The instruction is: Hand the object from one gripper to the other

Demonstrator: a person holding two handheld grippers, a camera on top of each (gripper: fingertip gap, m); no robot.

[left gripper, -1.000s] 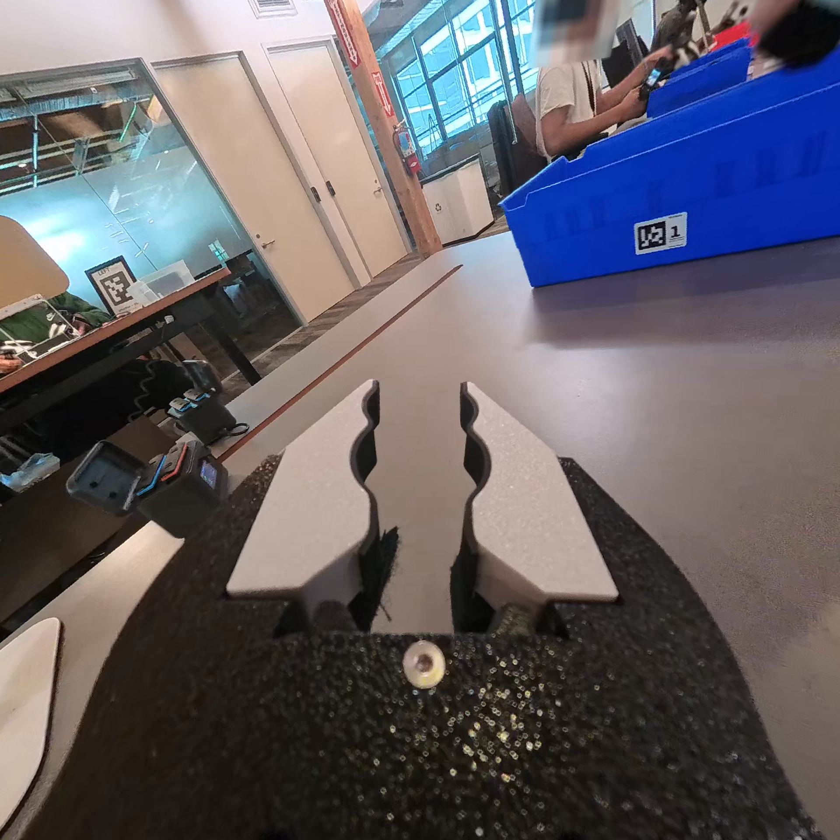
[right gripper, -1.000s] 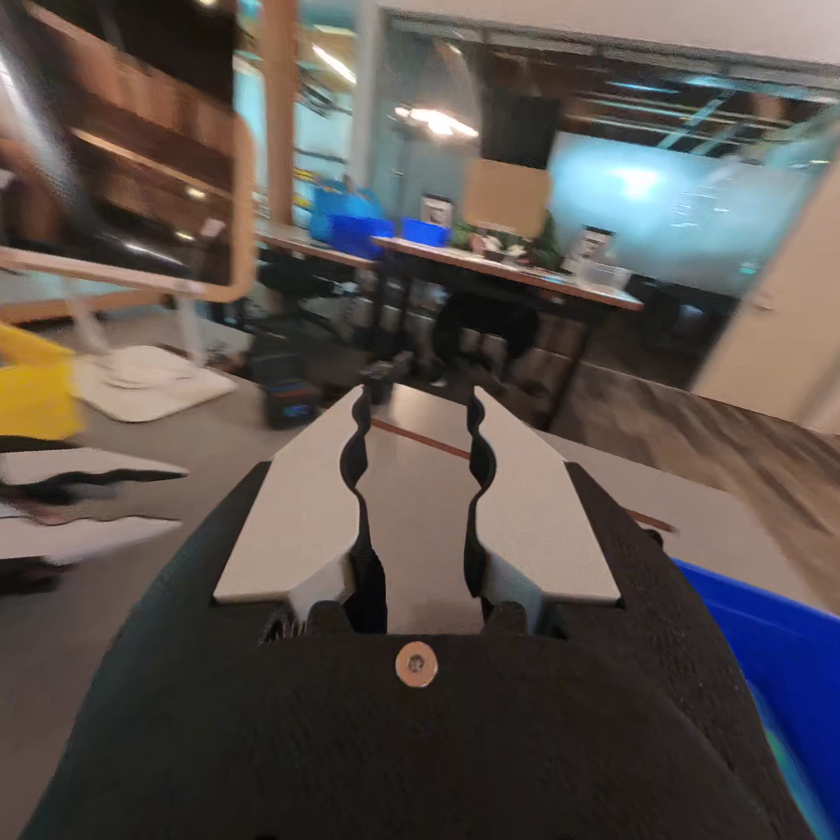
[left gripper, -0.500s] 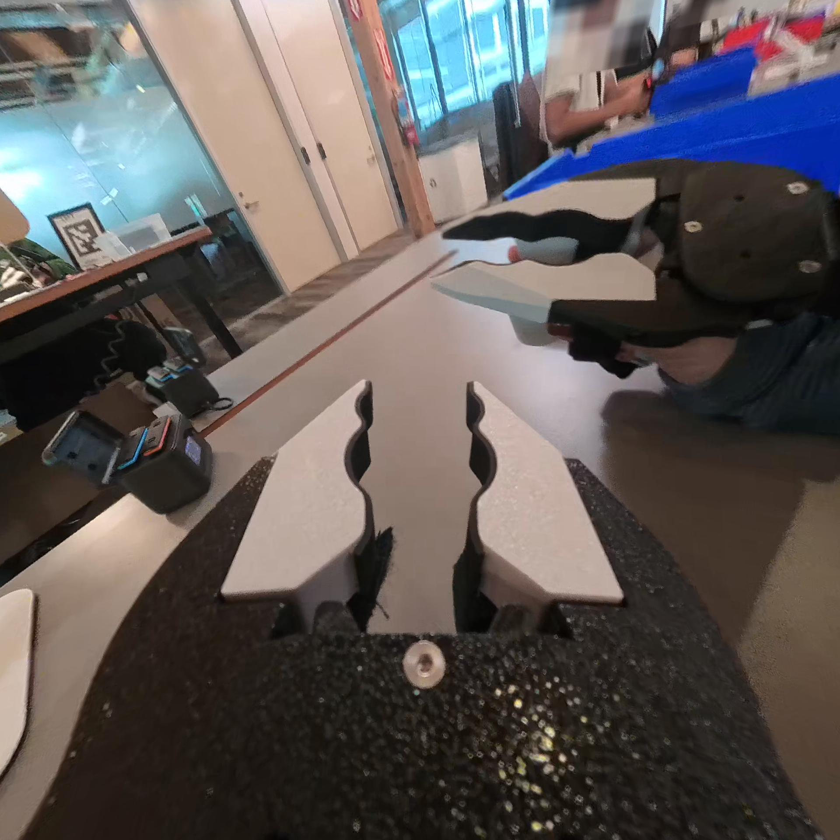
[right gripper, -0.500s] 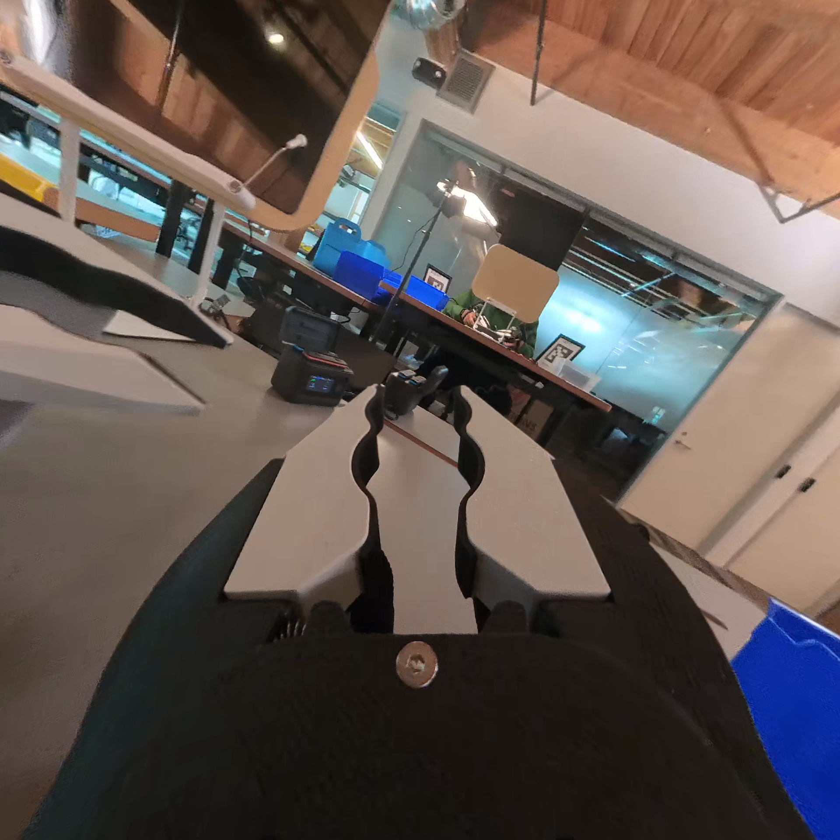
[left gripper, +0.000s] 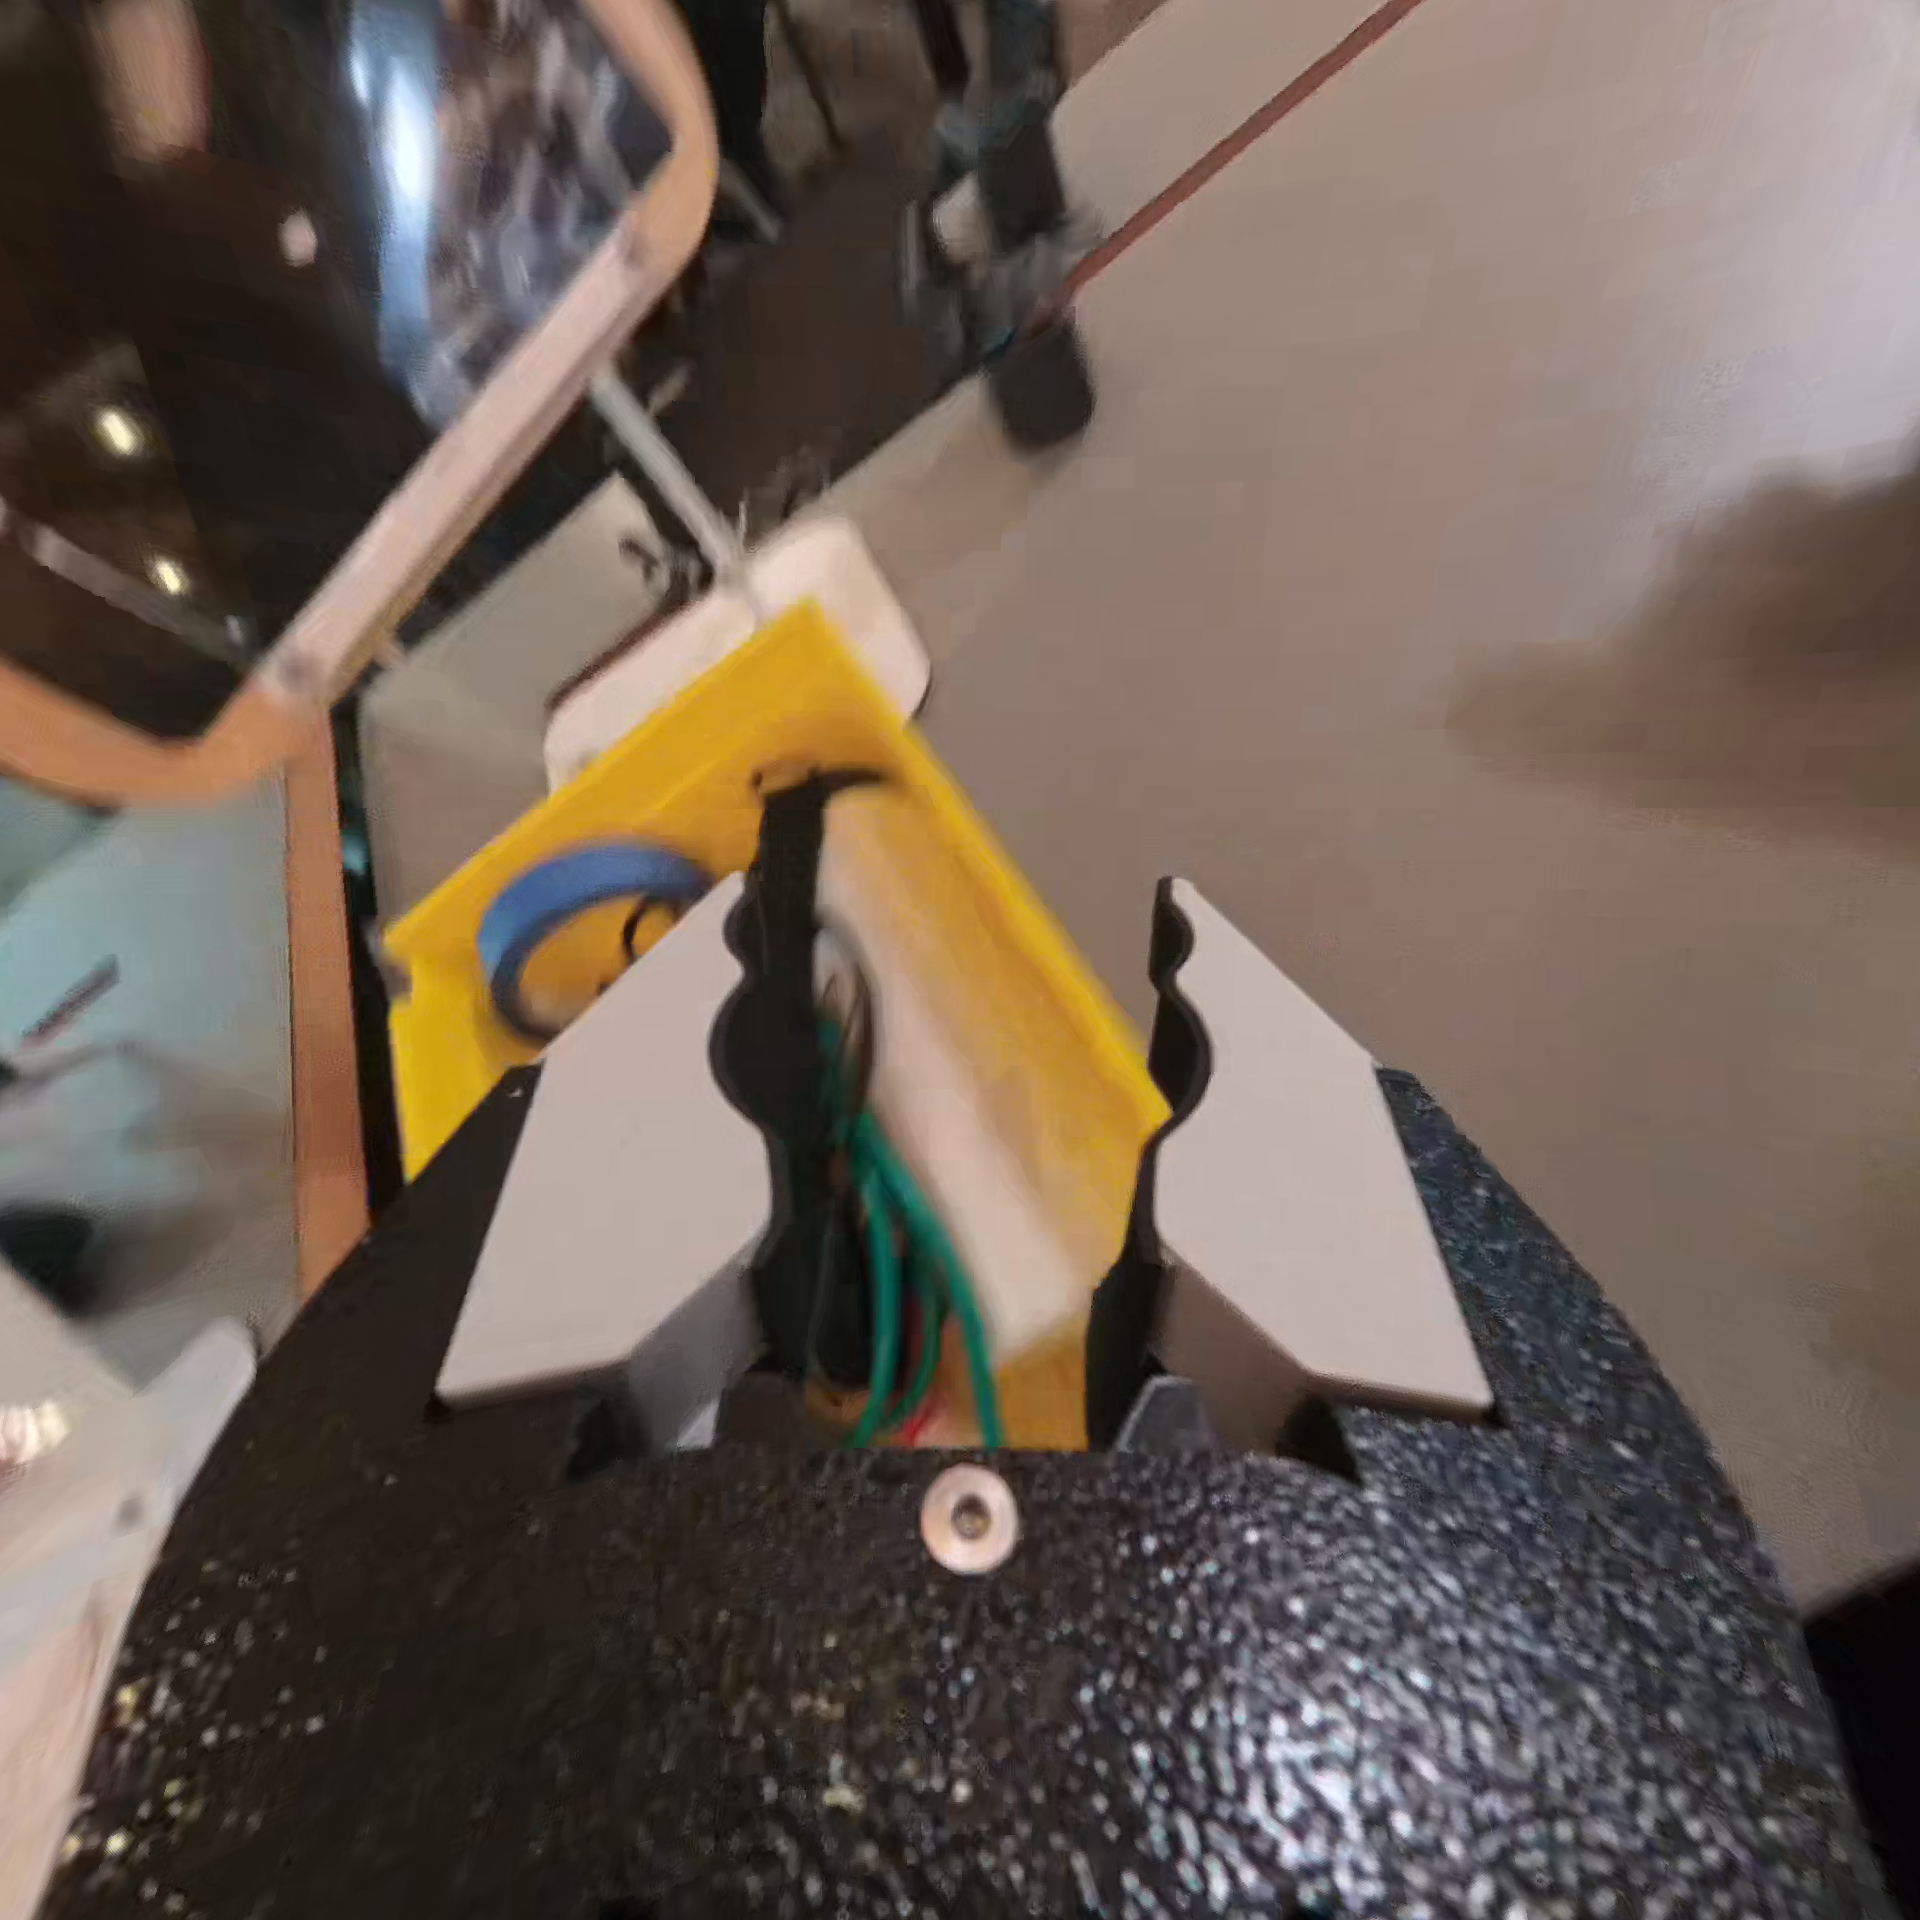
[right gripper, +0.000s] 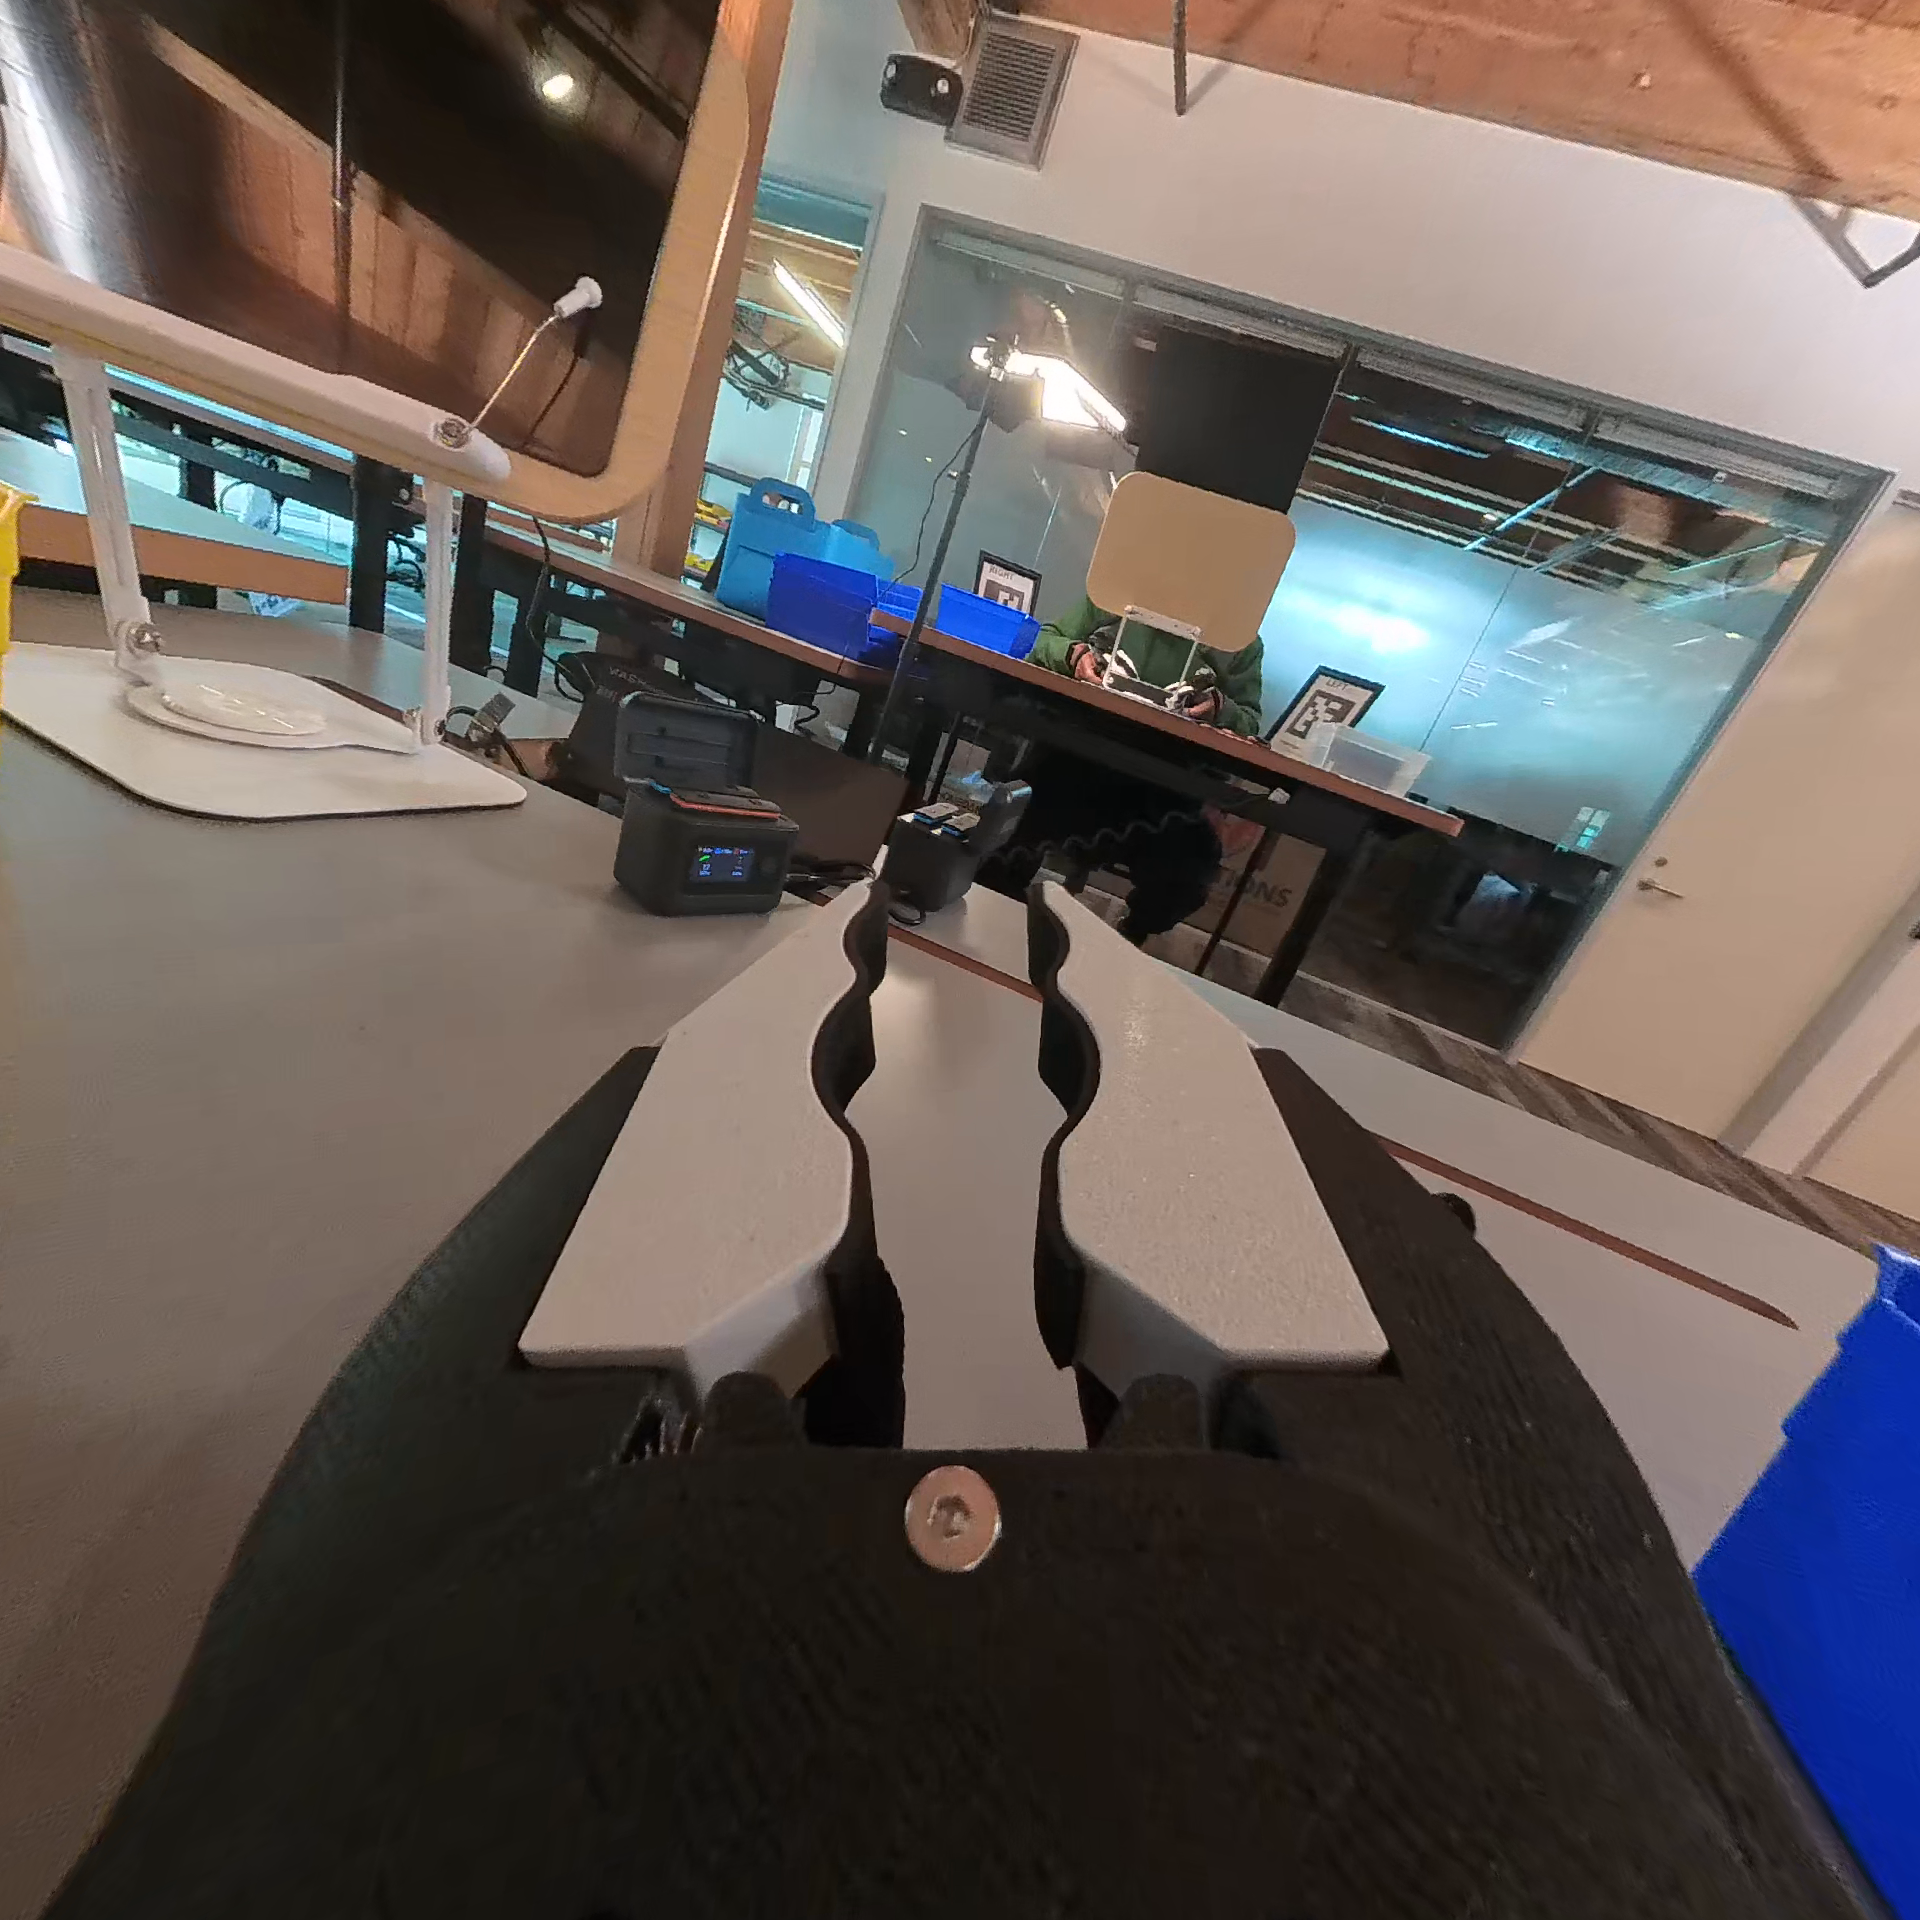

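In the blurred left wrist view my left gripper (left gripper: 956,894) is wide open and empty, hovering over a yellow bin (left gripper: 1039,987). The bin holds a blue tape roll (left gripper: 561,914), a long white block (left gripper: 935,1091), green wires (left gripper: 894,1247) and a black strap (left gripper: 790,914); the white block and the wires lie between my fingers. My right gripper (right gripper: 958,899) is open with a narrow gap and empty, low over the grey table (right gripper: 260,1039). Neither gripper shows in the other's view.
A white lamp base (right gripper: 260,758) and a black charger box (right gripper: 701,847) stand at the table's far left. A blue bin (right gripper: 1829,1558) sits close at my right. A corner of the yellow bin (right gripper: 8,561) shows at the left edge. A person sits at a far desk. Spacing between my two grippers at the tips: around 35 cm.
My left gripper has swung away from the right gripper to above the yellow bin and opened wider. My right gripper has barely moved and stays open and empty.
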